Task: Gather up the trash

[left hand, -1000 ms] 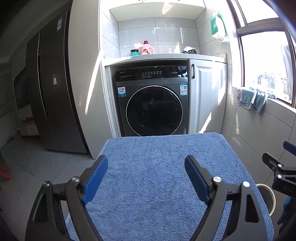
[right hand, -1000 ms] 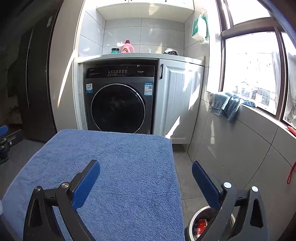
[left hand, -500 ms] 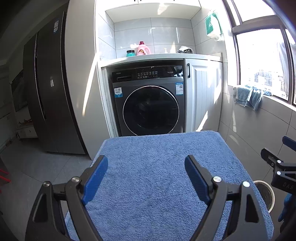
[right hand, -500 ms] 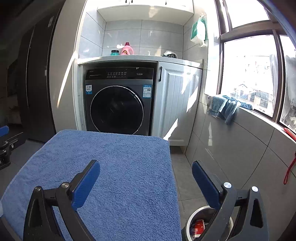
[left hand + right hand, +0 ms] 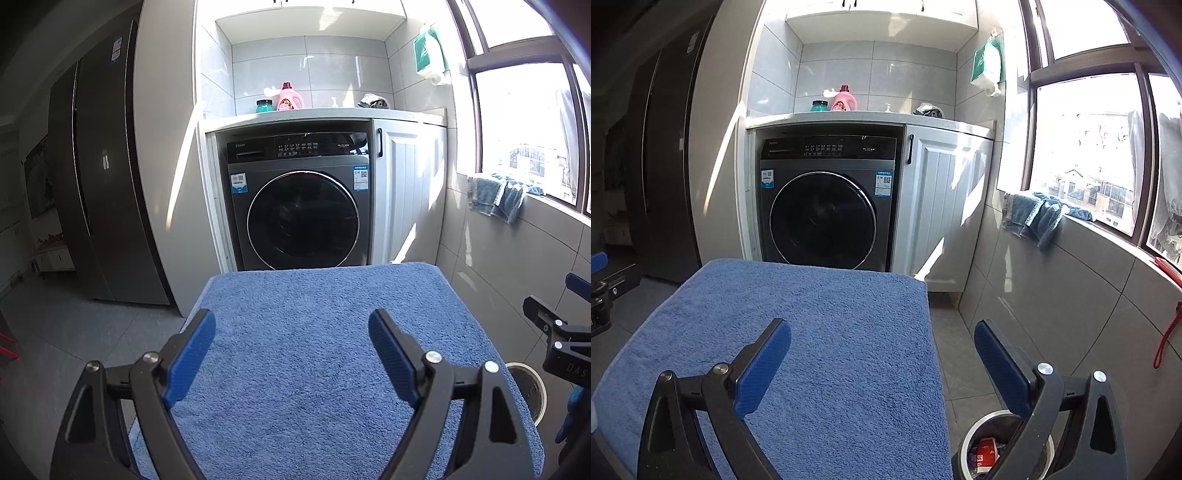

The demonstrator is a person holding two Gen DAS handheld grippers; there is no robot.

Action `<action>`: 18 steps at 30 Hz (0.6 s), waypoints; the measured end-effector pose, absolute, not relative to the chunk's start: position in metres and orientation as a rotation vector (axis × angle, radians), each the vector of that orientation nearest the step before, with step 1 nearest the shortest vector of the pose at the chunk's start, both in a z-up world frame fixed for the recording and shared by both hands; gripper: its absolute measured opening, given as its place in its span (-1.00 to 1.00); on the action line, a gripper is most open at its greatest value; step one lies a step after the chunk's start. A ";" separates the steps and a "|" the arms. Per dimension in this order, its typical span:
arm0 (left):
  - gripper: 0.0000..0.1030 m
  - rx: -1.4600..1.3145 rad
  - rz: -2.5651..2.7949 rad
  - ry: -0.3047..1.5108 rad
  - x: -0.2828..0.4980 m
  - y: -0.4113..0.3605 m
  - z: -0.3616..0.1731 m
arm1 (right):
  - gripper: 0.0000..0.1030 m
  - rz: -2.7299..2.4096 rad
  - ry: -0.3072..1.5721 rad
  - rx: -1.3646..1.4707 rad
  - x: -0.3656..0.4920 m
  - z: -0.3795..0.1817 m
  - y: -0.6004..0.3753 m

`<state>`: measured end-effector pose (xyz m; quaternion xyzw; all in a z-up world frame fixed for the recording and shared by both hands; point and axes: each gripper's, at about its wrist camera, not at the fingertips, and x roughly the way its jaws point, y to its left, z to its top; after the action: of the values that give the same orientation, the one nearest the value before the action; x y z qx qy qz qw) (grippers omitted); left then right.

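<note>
My left gripper hovers open over a blue towel-covered table, with nothing between its blue pads. My right gripper is open too, straddling the right edge of the table. On the floor right of the table stands a round trash bin, partly hidden by my right finger. Red and white rubbish lies inside it. The left wrist view shows the bin's rim beside the right gripper's body. No loose trash shows on the towel.
A dark washing machine sits under a white counter beyond the table, with a white cabinet door to its right. A tall dark fridge stands left. A tiled wall with a window sill and blue cloths runs along the right.
</note>
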<state>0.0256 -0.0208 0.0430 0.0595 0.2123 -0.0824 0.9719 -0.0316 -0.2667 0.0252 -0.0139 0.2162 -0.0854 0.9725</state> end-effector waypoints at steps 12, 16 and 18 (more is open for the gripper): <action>0.64 0.118 -0.165 0.435 0.027 -0.019 0.041 | 0.94 -0.172 0.443 -0.031 -0.030 0.023 -0.270; 0.64 0.117 -0.165 0.434 0.027 -0.018 0.042 | 0.94 -0.175 0.445 -0.030 -0.029 0.022 -0.272; 0.64 0.117 -0.164 0.432 0.026 -0.019 0.041 | 0.94 -0.178 0.446 -0.030 -0.029 0.022 -0.272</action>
<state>0.0259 -0.0187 0.0413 0.0581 0.2141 -0.0810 0.9717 -0.0285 -0.2724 0.0224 -0.0148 0.2209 -0.0881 0.9712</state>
